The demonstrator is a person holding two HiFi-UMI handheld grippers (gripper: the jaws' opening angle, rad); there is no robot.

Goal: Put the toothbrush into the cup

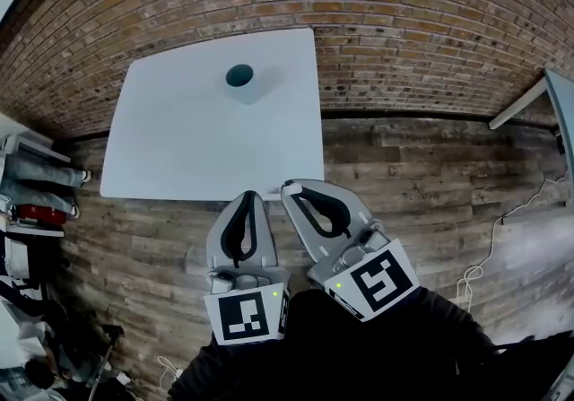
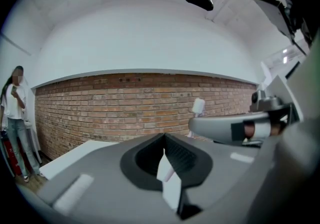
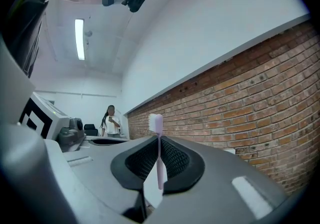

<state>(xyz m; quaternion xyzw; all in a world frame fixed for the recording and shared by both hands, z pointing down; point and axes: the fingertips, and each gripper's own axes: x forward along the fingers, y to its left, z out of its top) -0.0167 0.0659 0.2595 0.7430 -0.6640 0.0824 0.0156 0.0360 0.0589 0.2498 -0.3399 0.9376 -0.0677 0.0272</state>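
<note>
Left gripper (image 2: 164,137): jaws together, nothing in them, idle just short of the white rectangular table (image 1: 179,148). Pale blue cylindrical cup (image 1: 239,78) stands upright on the table's far side, well apart from both grippers. Right gripper (image 3: 159,140): jaws nipped on the thin pale-pink plastic toothbrush (image 3: 160,163), bristles up. Risks: the slim handle could pivot or slip in the grip, and clipping the rim could tip the cup.
</note>
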